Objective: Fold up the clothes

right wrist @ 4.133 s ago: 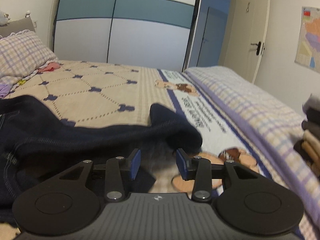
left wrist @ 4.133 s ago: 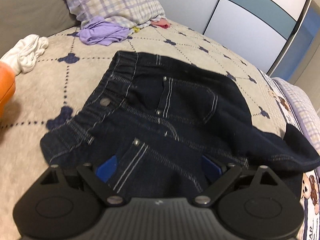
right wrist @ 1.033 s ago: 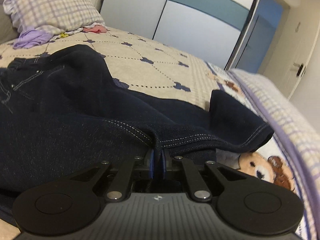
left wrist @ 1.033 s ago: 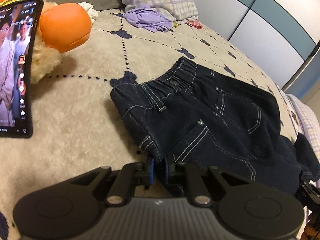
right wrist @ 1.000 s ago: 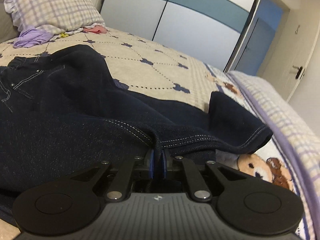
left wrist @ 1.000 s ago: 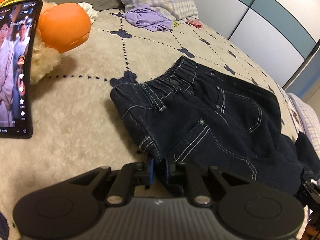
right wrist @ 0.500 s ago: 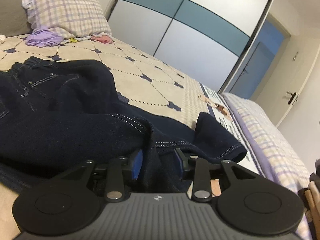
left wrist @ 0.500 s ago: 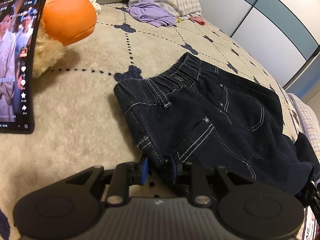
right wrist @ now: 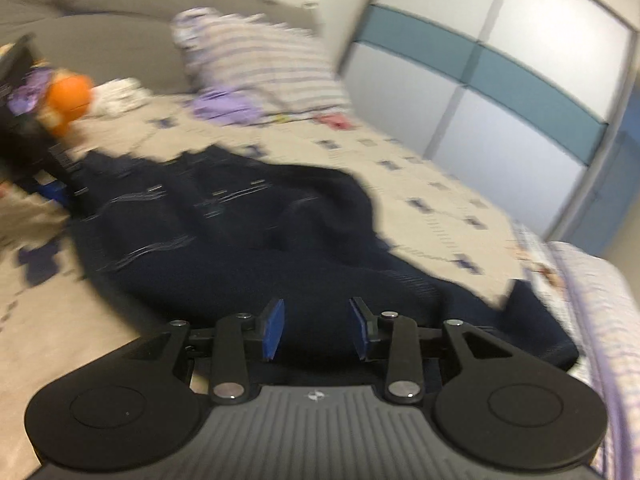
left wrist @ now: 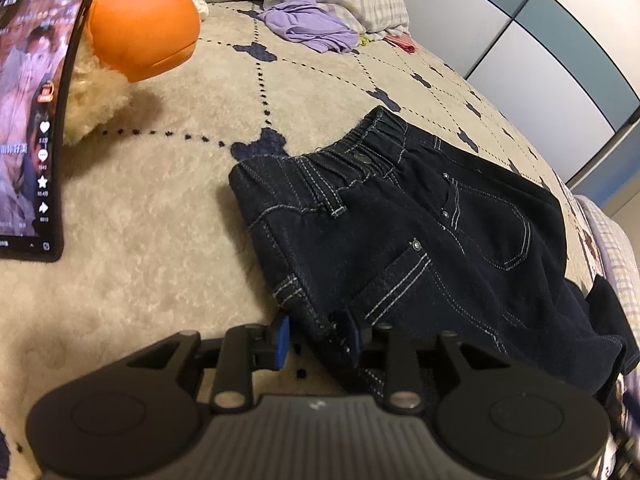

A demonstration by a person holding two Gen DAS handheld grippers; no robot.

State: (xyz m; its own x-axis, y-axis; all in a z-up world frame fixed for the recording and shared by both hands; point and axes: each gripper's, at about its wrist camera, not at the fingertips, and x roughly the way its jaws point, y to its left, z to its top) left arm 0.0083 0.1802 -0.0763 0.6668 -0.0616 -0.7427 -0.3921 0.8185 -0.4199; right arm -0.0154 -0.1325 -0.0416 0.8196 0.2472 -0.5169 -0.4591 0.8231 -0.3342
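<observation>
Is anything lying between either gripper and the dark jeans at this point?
Nothing visible does. The left gripper is opening with the jeans' folded edge between its pads. The right gripper is open directly over the dark denim. The phone and plush toy sit clear, off to the side.

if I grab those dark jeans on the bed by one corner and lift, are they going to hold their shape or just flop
Probably flop: the dark jeans lie in soft rumples on the bed, so the fold would likely fall open. The layered denim looks thick, so fairly heavy for its size. The elastic waistband may bunch.
</observation>
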